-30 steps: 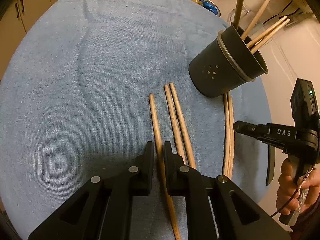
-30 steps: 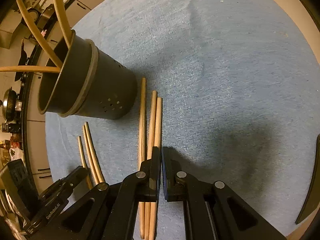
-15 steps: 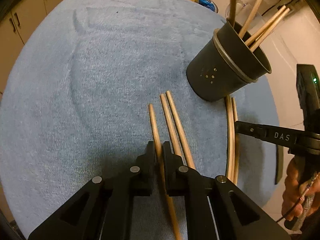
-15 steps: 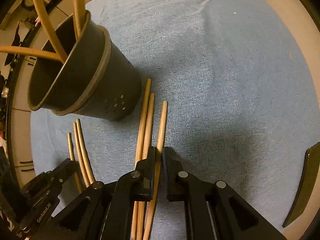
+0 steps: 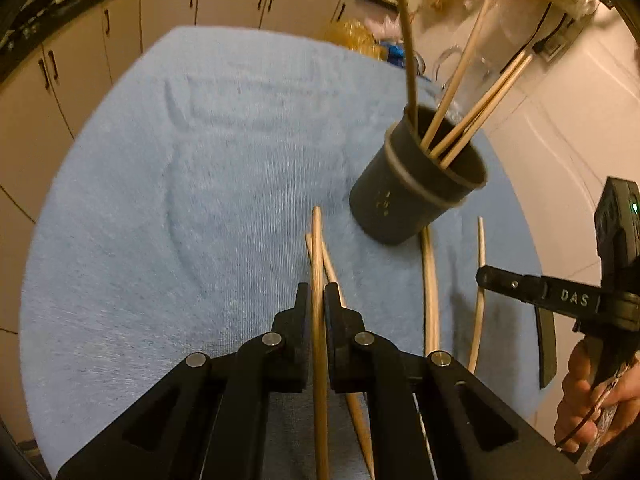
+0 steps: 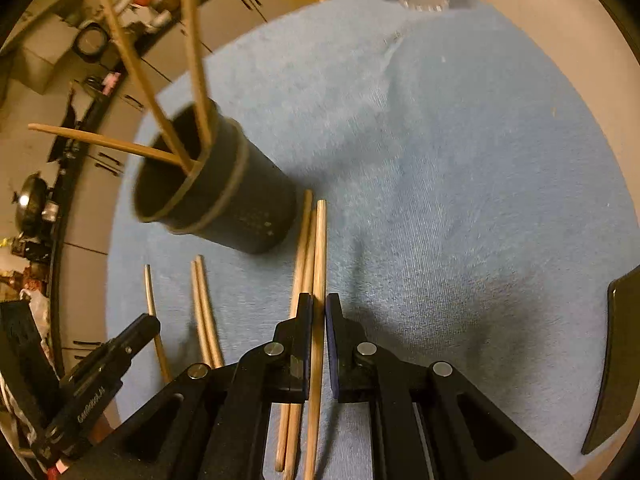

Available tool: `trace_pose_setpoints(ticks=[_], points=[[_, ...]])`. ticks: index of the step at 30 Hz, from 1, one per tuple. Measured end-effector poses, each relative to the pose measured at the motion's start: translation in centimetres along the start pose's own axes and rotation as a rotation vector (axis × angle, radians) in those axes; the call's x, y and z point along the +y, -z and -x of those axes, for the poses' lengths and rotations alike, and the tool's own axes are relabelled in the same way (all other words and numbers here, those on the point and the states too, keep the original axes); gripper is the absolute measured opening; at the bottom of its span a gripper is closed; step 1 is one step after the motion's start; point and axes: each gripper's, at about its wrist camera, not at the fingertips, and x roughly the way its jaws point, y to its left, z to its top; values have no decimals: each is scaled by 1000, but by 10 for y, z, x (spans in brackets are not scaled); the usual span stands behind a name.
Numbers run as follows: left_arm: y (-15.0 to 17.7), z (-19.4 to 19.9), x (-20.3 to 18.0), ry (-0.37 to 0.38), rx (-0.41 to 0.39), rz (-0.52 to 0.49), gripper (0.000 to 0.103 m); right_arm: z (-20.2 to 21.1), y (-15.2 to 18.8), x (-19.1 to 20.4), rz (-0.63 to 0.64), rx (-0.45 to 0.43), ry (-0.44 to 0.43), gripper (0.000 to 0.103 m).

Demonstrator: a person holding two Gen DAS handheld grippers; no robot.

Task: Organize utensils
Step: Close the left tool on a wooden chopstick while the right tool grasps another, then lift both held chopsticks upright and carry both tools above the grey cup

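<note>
The left gripper (image 5: 316, 300) has its fingers clamped on one wooden chopstick (image 5: 318, 256). The right gripper (image 6: 319, 308), marked "DAS" on its side, is clamped on another chopstick (image 6: 320, 248). The dark utensil cup (image 5: 412, 200) stands ahead, right of the left fingers.

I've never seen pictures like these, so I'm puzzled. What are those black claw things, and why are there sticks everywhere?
The claws are grabbing tools a person holds, one per hand. Each carries a camera looking along its fingers, so you get two views. The left gripper pinches one chopstick; the right gripper pinches another chopstick. More loose chopsticks lie on the blue towel. A dark holder cup already has some standing inside. The sticks probably go in there next.
</note>
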Motion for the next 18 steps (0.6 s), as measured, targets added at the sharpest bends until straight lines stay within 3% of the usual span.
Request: trace_pose_setpoints(ticks=[8, 18], points=[[-1, 39, -28, -21, -120, -20, 6, 51, 13, 2, 88, -157, -44, 6], [1, 70, -53, -59, -204, -38, 6, 87, 9, -9, 135, -250, -92, 6]])
